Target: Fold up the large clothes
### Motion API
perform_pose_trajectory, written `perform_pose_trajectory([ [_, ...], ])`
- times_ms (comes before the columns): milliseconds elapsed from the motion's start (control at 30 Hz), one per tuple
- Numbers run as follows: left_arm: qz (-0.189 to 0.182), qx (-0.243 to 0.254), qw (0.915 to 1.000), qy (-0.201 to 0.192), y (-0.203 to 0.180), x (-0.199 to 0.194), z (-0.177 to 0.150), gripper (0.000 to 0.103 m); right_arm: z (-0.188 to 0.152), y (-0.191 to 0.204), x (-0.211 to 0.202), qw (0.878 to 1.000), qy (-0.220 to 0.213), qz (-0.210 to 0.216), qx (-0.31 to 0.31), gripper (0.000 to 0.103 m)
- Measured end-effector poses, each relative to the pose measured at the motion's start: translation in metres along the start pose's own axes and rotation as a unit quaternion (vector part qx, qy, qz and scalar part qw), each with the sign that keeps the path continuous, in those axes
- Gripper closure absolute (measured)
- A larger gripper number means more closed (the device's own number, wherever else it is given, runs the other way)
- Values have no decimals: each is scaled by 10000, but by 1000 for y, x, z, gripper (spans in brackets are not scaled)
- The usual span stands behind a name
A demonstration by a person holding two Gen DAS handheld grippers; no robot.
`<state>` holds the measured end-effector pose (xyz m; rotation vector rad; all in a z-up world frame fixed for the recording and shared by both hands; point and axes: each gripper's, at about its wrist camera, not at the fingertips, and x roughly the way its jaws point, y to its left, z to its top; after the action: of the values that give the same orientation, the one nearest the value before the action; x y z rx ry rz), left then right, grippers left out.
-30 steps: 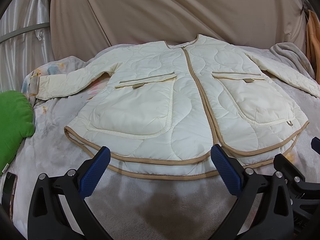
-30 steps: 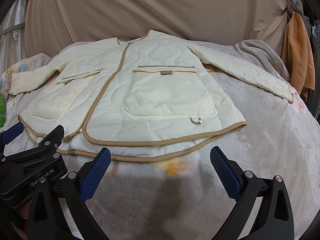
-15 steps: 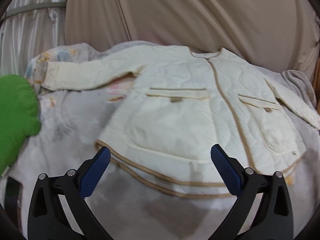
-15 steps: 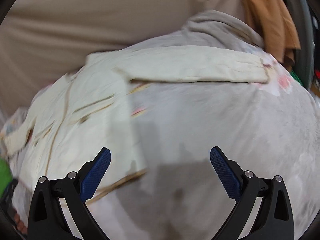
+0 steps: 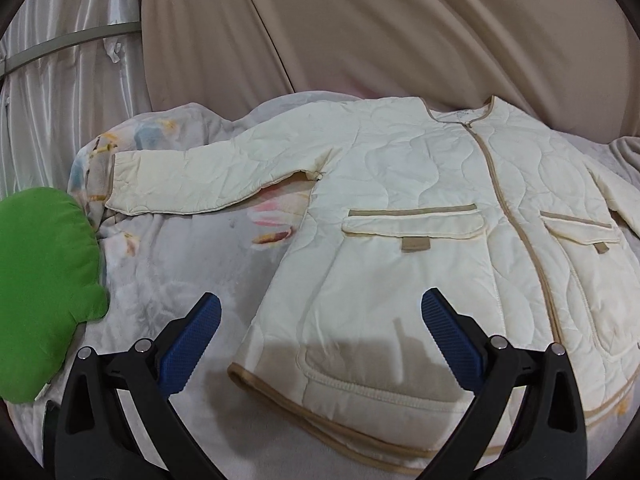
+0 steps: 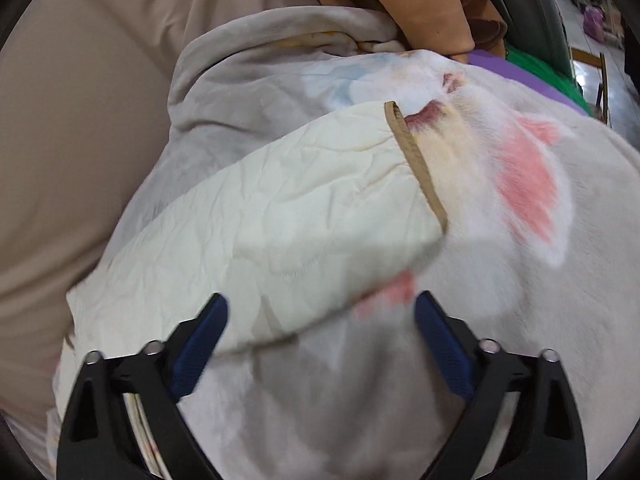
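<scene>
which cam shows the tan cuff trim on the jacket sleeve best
The right wrist view: the tan cuff trim of one sleeve sits close and central, just beyond the right gripper, whose jaws are closing with nothing gripped. The left wrist view shows the other sleeve's cuff, far off and small.

Blanket-covered bed (image 5: 168, 280) under jacket (image 5: 400, 264), green cushion (image 5: 40, 272)
</scene>
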<state>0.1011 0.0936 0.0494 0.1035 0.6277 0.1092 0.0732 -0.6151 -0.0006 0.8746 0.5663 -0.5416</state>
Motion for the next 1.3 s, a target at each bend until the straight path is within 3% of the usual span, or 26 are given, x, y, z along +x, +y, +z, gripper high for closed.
perform_pose_trajectory([
  [67, 14, 27, 10000, 49, -1, 7, 1, 5, 6, 6, 6, 10000, -20, 4, 54, 39],
  [133, 21, 32, 10000, 79, -2, 13, 3, 5, 13, 17, 5, 9997, -227, -48, -75, 57],
  [200, 31, 43, 9999, 105, -2, 18, 2, 5, 20, 37, 1, 9982, -426, -171, -377, 86],
  [233, 25, 52, 9999, 124, -2, 21, 2, 5, 23, 48, -3, 9972, -524, -171, -511, 90],
  [367, 17, 93, 9998, 167, -5, 27, 1, 5, 28, 110, -27, 9902, -879, 342, -1028, 99],
  [433, -5, 112, 9998, 158, -7, 28, 1, 5, 22, 159, -41, 9812, -1043, 630, -1494, 101],
  [600, -105, 129, 9998, 91, -8, 28, 7, 5, -28, 297, -66, 9438, -1025, 1622, -2692, 101],
  [767, -270, 71, 9996, -52, -6, 23, 21, 5, -130, 425, -68, 8854, -481, 2604, -3821, 102],
  [900, -390, 14, 9991, -155, 0, 20, 30, 5, -224, 482, -47, 8452, 105, 2794, -4556, 101],
  [967, -448, -24, 9988, -197, 4, 19, 31, 5, -254, 485, -36, 8377, 252, 2714, -4733, 97],
  [1033, -511, -6, 9985, -185, 5, 22, 32, 5, -271, 474, -26, 8349, 281, 2520, -4885, 79],
  [1067, -585, 7, 9982, -153, 5, 24, 32, 5, -272, 465, -23, 8375, 244, 2394, -4906, 63],
  [1100, -729, 3, 9973, -82, 3, 28, 34, 5, -271, 451, -18, 8418, 198, 2258, -4899, 54],
  [1167, -1033, -16, 9946, 80, -2, 34, 39, 5, -257, 421, -17, 8506, 162, 2023, -4851, 52],
  [1233, -1234, -36, 9923, 119, -8, 37, 42, 5, -238, 393, -19, 8578, -139, 1566, -4894, 45],
  [1300, -1366, 24, 9906, 92, -19, 38, 45, 5, -220, 361, -18, 8570, -579, 984, -5024, 30],
])
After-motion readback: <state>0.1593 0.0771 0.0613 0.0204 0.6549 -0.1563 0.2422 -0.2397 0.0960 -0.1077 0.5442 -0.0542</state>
